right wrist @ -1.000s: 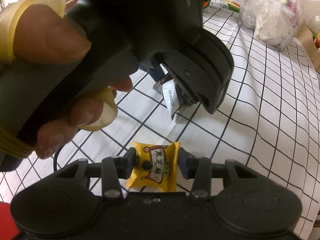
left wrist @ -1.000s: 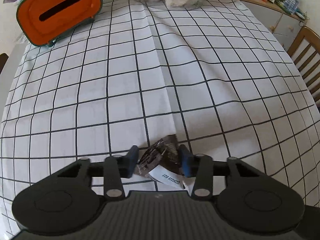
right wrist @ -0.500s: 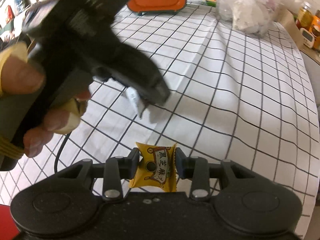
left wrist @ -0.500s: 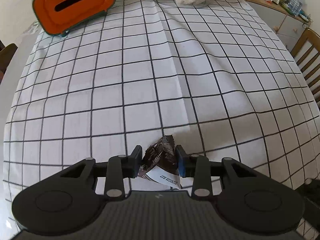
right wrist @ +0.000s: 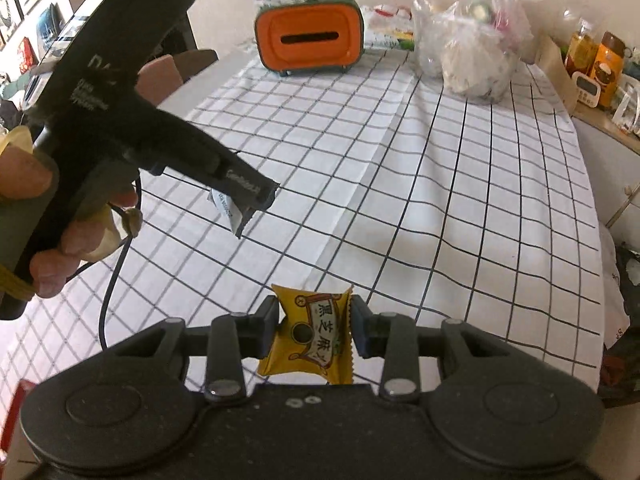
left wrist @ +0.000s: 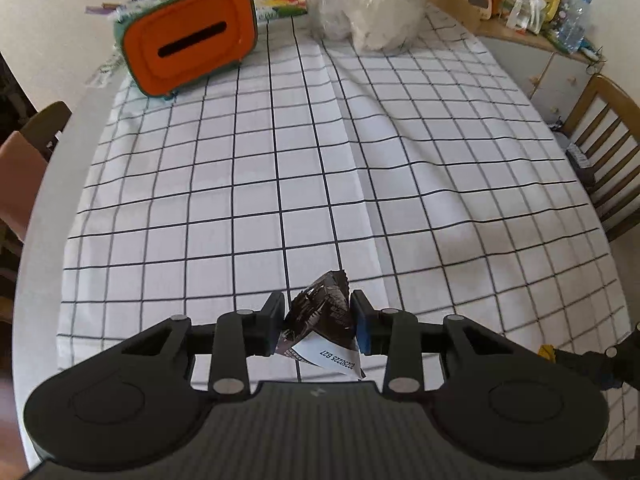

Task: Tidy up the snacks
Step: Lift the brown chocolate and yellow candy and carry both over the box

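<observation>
Your left tool [left wrist: 316,326] is clamped on a dark brown snack packet [left wrist: 322,320] — both pads press its sides, and a white flap with printed digits hangs below. Your right tool [right wrist: 314,326] is clamped the same way on a yellow snack packet [right wrist: 310,336], held upright with its crimped ends up and down. Both packets are off the surface [left wrist: 360,160], carried above the checked cloth.

Take the orange box [left wrist: 190,54] with the dark slot in its face as your landmark. It stands at the far end of the cloth, and a clear plastic bag [left wrist: 368,12] sits just to its right. In the left wrist view the box lies ahead and to the left of the brown packet; in the right wrist view it lies nearly straight ahead of the yellow one, far up the cloth. Your left hand [right wrist: 48,216] and its tool show at the left of the right wrist view, further toward the box than the yellow packet, so the left looks the nearer of the two.

Whether the box or the bag is meant to take the snacks cannot be told from here. If it is the box, the slot runs sideways across its face — you would likely need each packet's flat side lined up with that line, and the brown one goes first.
</observation>
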